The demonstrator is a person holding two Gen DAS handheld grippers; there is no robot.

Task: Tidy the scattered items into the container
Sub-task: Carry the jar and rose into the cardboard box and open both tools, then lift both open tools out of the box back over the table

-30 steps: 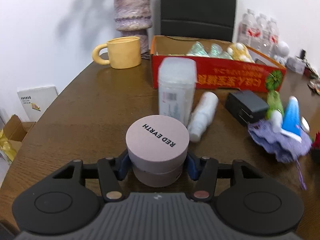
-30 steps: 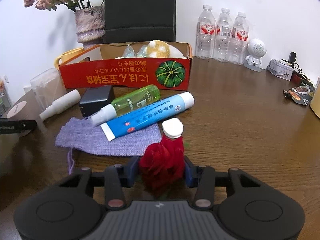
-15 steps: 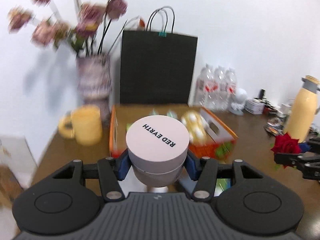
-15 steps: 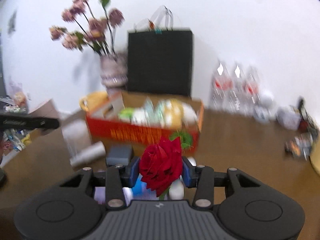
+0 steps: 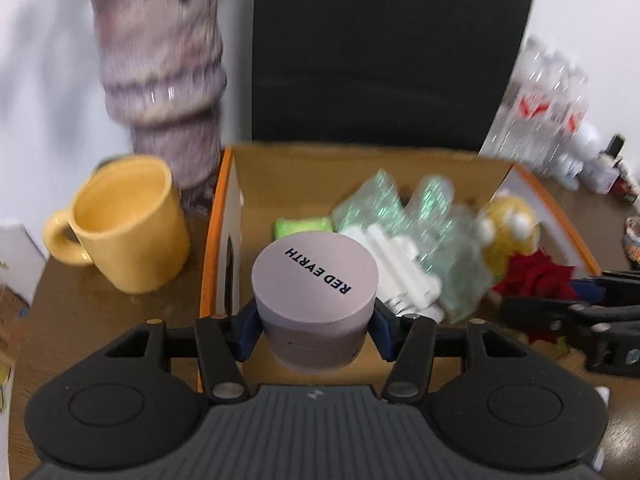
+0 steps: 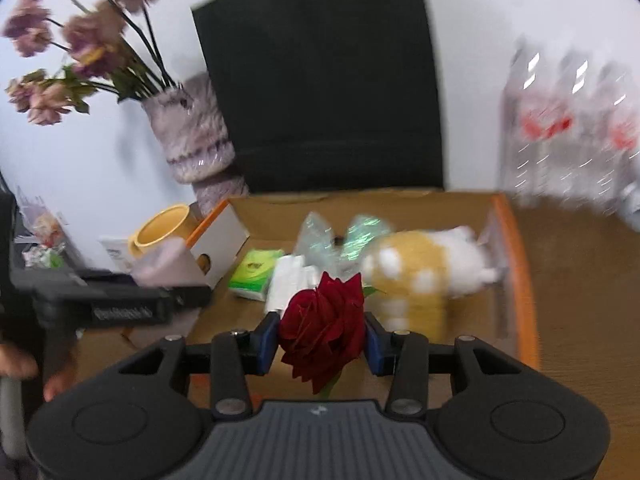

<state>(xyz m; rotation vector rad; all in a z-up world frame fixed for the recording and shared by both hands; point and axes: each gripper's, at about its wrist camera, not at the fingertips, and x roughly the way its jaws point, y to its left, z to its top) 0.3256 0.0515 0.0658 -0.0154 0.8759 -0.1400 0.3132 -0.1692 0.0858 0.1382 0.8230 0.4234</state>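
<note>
Pink jar (image 5: 315, 280) (lid reads RED EARTH) sits clamped between the left gripper (image 5: 314, 326) pads, lid up, held level so it can go down flat. It hangs over the near left part of the cardboard box (image 5: 224, 216), the container, with the green packet (image 5: 303, 227) and white tubes (image 5: 404, 276) just ahead of the claw. Red rose (image 6: 324, 326) is pinched by the bloom in the right gripper (image 6: 320, 340), stem trailing below, also above the box, yellow plush (image 6: 416, 268) ahead and to its right. Both claws point forward and tip down into the box, side by side (right one shows at the left camera's right edge). Yellow mug (image 5: 128, 228) and vase (image 5: 160, 76) stand outside, left of the box. Judged: both items ready for release, neither dropped yet.
</note>
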